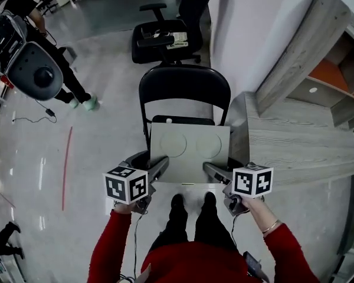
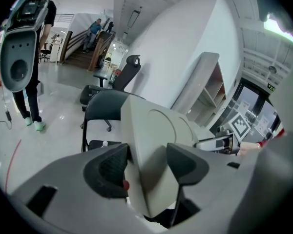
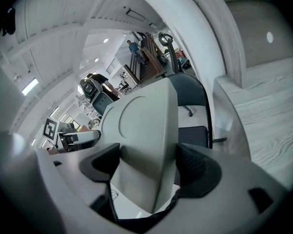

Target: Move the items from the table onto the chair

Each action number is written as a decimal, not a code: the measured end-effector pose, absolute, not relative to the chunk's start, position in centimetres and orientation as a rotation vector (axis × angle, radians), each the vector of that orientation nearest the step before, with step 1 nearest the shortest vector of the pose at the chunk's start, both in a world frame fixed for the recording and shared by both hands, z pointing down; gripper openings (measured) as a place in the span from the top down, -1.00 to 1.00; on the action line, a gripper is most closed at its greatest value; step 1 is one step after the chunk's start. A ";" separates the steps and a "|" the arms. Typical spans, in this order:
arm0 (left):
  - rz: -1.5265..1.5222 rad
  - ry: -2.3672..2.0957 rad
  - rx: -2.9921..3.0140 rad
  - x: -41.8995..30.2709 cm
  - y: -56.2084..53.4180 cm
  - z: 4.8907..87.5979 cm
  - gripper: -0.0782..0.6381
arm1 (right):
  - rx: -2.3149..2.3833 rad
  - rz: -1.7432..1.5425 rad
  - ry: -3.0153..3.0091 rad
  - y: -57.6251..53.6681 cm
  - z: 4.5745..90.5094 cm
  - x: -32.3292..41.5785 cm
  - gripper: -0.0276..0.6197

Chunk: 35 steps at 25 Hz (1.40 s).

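Left tongs (image 1: 160, 168) and right tongs (image 1: 212, 171) each clamp a near corner of the pale box (image 1: 189, 151).
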<state>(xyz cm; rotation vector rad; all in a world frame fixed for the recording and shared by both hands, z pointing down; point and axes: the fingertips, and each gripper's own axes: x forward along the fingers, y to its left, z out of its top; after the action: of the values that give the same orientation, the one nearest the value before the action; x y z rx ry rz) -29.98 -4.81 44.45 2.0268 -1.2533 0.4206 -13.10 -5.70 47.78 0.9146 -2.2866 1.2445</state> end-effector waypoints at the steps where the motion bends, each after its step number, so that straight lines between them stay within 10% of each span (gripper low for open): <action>1: 0.430 -1.241 2.022 -30.3 -4.7 45.1 0.04 | 0.917 1.245 -2.280 -5.6 48.3 -13.5 -0.23; 35: 0.574 -1.076 1.817 -29.9 -5.1 77.8 0.06 | 0.914 1.383 -2.018 -5.2 79.6 -12.9 -0.23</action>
<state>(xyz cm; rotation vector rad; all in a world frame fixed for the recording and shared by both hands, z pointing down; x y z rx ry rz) -29.92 -5.08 77.81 1.8172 -1.0755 0.5740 -12.86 -5.16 79.65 0.9137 -2.0180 1.3827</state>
